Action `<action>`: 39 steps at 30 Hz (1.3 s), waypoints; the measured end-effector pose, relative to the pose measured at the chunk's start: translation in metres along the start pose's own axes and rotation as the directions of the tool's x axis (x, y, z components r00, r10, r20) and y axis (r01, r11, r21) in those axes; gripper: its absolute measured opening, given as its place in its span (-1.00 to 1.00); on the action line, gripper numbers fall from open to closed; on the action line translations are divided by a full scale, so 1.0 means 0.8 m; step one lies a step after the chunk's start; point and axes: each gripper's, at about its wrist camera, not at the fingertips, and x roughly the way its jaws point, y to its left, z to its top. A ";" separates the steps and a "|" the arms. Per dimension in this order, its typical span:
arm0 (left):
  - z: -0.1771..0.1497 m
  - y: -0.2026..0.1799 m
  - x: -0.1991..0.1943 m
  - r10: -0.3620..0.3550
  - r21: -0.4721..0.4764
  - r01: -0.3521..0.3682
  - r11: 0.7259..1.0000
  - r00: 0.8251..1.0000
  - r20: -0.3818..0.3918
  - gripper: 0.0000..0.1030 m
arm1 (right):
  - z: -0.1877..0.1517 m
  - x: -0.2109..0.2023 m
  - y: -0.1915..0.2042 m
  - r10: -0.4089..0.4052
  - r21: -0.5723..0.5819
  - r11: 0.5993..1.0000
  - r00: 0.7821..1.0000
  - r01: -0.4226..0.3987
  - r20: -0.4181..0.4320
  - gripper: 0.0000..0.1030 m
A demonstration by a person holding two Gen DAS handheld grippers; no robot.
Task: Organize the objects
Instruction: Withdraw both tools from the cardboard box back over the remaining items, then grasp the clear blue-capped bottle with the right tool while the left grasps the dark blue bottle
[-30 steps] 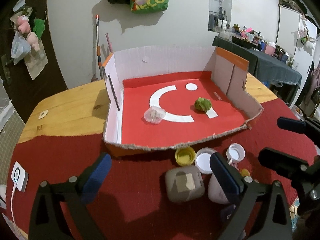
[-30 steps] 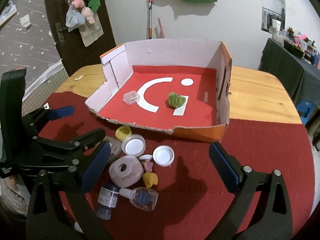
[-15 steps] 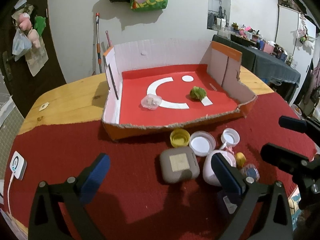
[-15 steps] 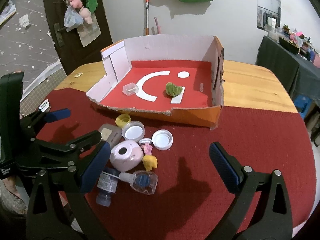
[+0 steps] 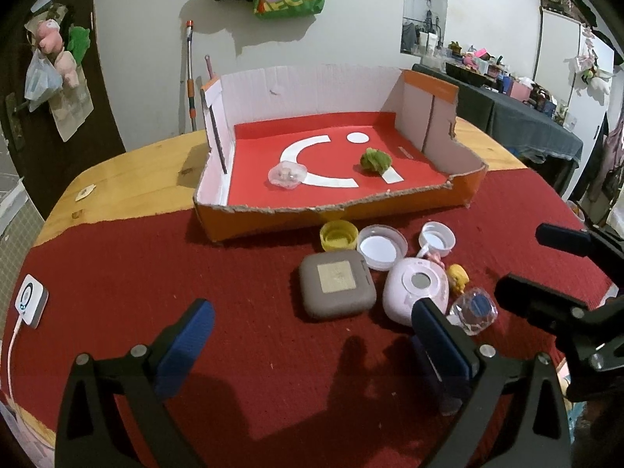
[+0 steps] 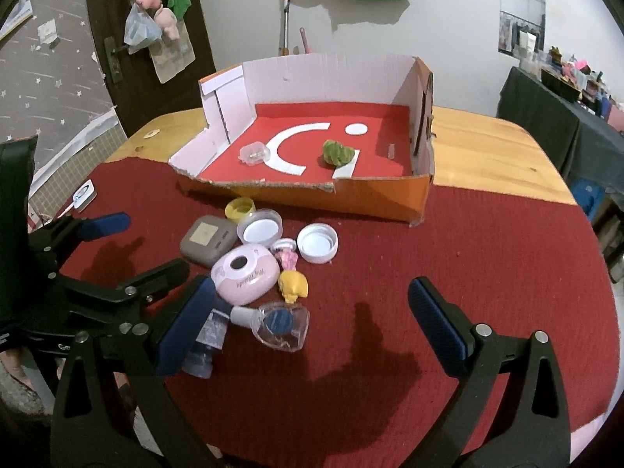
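Note:
An open cardboard box (image 5: 335,210) (image 6: 370,199) with a red floor holds a green lump (image 5: 375,160) (image 6: 337,152) and a small clear case (image 5: 286,174) (image 6: 254,153). In front of it on the red cloth lies a cluster: grey square case (image 5: 336,290) (image 6: 206,240), pink round case (image 5: 416,289) (image 6: 245,273), yellow cap (image 5: 338,234) (image 6: 240,208), two white lids (image 5: 381,246) (image 6: 318,242), yellow figure (image 6: 292,286), clear bottle (image 6: 279,323). My left gripper (image 5: 312,335) is open, nothing between its fingers. My right gripper (image 6: 308,323) is open, above the cloth right of the cluster.
The round wooden table (image 6: 487,152) is half covered by the red cloth (image 5: 156,265). A white device with a cable (image 5: 31,306) lies at the cloth's left edge. A dark door (image 6: 148,39) with hanging bags and a cluttered side table (image 5: 518,117) stand behind.
Both grippers have drawn back from the box and risen a little, so the box looks farther off and the whole cluster has come into view. Both stay open.

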 end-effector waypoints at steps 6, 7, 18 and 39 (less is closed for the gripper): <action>-0.012 -0.008 -0.003 -0.005 0.003 0.005 1.000 1.000 -0.004 1.00 | -0.014 0.002 -0.002 -0.004 0.005 1.000 1.000 0.004 -0.017 0.96; -0.013 -0.009 -0.004 -0.007 0.004 0.007 1.000 1.000 -0.003 1.00 | -0.016 0.002 -0.002 -0.004 0.006 1.000 1.000 0.004 -0.018 0.96; -0.032 -0.024 -0.013 -0.030 0.006 0.030 1.000 1.000 -0.006 1.00 | -0.037 -0.004 -0.017 -0.023 0.031 0.999 0.999 0.024 -0.036 0.96; -0.052 -0.013 0.014 0.003 -0.028 -0.005 1.000 0.999 -0.049 1.00 | -0.048 0.013 -0.007 -0.017 0.025 1.000 0.997 0.019 -0.079 0.96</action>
